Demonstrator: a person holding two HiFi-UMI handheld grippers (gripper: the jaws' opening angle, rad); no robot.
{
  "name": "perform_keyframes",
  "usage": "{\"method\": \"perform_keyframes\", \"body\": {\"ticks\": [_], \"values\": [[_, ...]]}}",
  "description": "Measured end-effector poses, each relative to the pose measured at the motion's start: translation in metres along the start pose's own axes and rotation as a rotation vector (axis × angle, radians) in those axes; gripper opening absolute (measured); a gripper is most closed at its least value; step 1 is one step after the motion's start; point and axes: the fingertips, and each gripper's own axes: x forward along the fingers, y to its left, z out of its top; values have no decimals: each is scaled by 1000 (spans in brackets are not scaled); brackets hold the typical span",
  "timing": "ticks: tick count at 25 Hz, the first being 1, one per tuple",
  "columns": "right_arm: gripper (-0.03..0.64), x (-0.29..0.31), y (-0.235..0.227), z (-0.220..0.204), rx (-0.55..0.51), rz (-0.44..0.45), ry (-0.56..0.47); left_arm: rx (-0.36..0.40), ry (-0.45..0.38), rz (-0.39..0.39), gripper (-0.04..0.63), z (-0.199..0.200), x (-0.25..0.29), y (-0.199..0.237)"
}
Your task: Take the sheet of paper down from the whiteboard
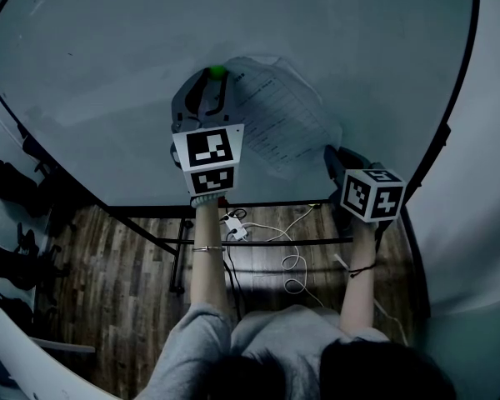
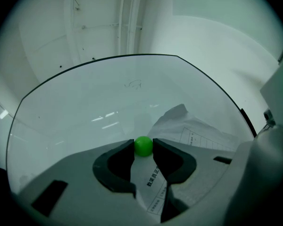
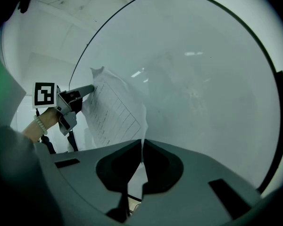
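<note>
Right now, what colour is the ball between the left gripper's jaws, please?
Bright green ball; left gripper view shows it best.

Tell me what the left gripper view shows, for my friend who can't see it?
The left gripper pinches a small round green ball between its two dark fingers, at a glossy white whiteboard. A crinkled white sheet of printed paper shows behind the fingers and spreads to the right.
</note>
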Motion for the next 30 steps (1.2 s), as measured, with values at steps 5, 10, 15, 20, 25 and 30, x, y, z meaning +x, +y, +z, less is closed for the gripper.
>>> {"method": "perform_keyframes", "body": {"ticks": [5,10,15,20,25,30], "values": [[2,2,-2,-3,14,-25,24,-14,-2,-1,130,1,2,8],[2,-1,-4,-3,18,-31,26,-5,2,9,130,1,1,11],[2,-8,-4,-1,20,-29,11,0,2,12,130,1,-2,10],[2,-9,-3,4,28,-40,21,-11,5,10,130,4,0,16],[2,-24,-23,-14,29,-43,25,-8,2,14,130,-1,-6,-5],[2,-28,-24,-14,25,-34,8,-15,-3,4,130,-2,-7,-11]]}}
